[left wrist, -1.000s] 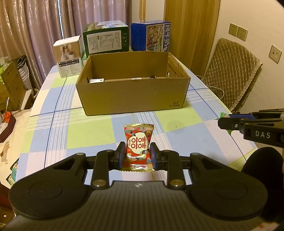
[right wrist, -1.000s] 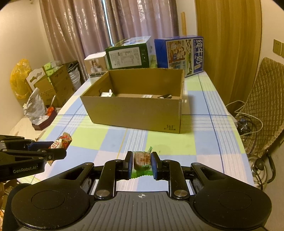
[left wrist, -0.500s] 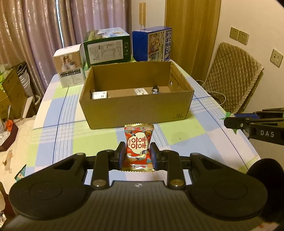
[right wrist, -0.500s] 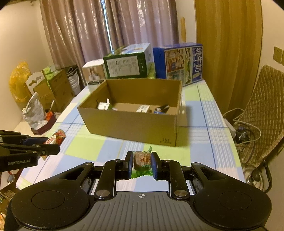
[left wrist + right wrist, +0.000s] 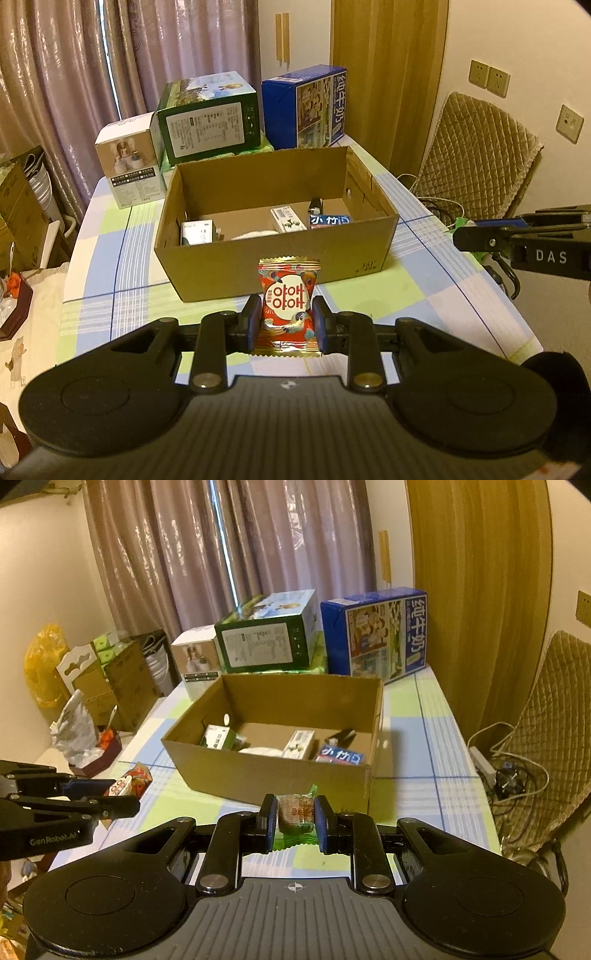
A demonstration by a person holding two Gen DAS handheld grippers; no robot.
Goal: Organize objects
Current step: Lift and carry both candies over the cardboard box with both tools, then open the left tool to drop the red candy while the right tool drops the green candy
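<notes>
Between the left gripper (image 5: 287, 325) fingers: red foil snack packet (image 5: 288, 306), clamped upright above the checked table (image 5: 424, 295). Right gripper (image 5: 295, 821) fingers pinch a green-wrapped brown snack (image 5: 295, 812). Beyond both, open brown cardboard box (image 5: 273, 266) holding small items.

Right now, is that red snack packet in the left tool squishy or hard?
Probably soft and crinkly: the red snack packet is foil with crimped ends. It looks light, held upright by the left tool at its sides alone. Shiny foil may be slippery.
</notes>
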